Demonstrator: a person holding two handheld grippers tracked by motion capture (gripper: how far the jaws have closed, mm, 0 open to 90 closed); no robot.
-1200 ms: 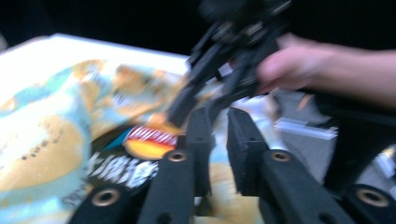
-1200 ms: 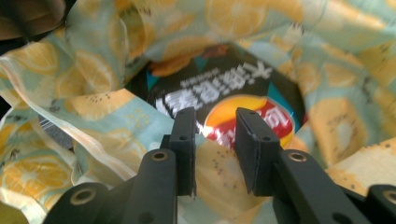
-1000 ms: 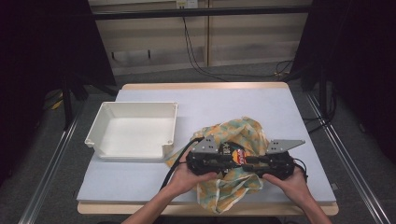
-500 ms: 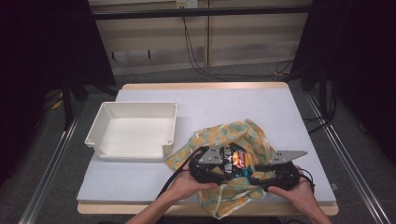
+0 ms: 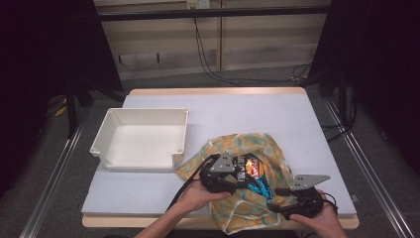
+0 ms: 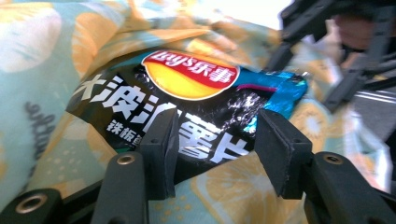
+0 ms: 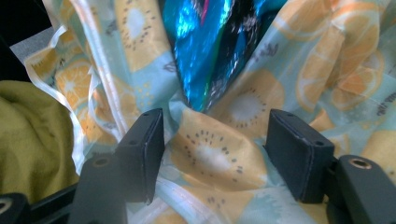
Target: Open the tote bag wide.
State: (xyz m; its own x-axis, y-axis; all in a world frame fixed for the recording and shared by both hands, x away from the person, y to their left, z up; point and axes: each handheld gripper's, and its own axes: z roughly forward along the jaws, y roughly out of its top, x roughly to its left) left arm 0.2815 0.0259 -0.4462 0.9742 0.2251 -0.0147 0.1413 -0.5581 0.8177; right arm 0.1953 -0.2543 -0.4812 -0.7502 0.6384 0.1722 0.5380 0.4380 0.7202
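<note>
Near the desk's (image 5: pixel 148 198) front edge, both grippers' jaws had just been opening: left gripper (image 6: pixel 212 140) astride the crisp packet (image 6: pixel 187 112), right gripper (image 7: pixel 212 144) astride the bag (image 7: pixel 219 149)

Both tools are black: the left gripper (image 5: pixel 224 177) and the right gripper (image 5: pixel 297 198) each carry a grey three-cornered plate on top, behind the fingers, pierced by small holes. A black cable trails back from the left one past the hand. Up close, the fingers (image 6: pixel 161 144) are flat, squared black pads with a matte face and a tiny recessed dot near the tip — behind each sits a black link with a round metal rivet. The right gripper's fingers (image 7: pixel 299 149) look the same. The forearms are bare — no sleeves reach the wrists.
</note>
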